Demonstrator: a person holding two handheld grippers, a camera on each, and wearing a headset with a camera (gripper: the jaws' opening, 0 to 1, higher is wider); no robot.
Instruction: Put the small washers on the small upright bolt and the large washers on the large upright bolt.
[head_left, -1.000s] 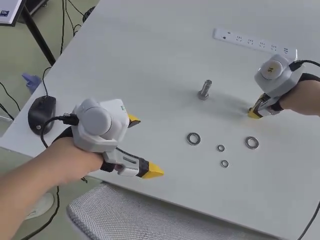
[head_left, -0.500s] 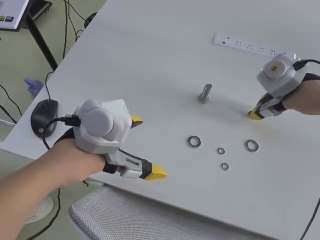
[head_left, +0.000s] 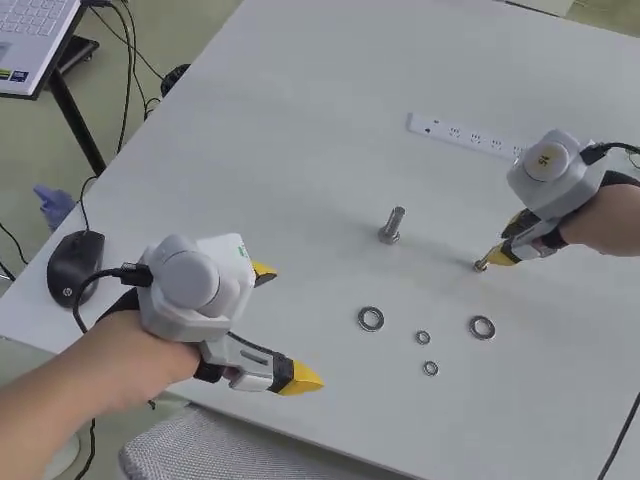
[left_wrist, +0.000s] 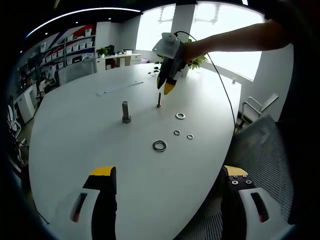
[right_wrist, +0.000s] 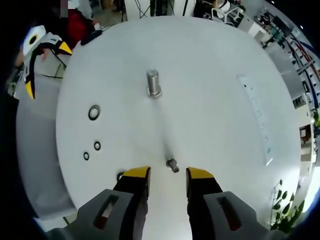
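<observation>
The large bolt stands upright mid-table. A thin small bolt stands upright to its right, just off the yellow tips of my right gripper. In the right gripper view the small bolt is free, a little ahead of the gripper, whose jaws are slightly apart. Two large washers and two small washers lie flat nearer the front edge. My left gripper hovers open and empty at the front left, well away from the washers.
A white power strip lies at the far side of the white table. A black mouse sits at the left edge. A grey mesh chair is below the front edge.
The head camera has shifted. My right gripper has drawn back a little, and the small bolt now shows standing at its tips. The left gripper stays in about the same place.
</observation>
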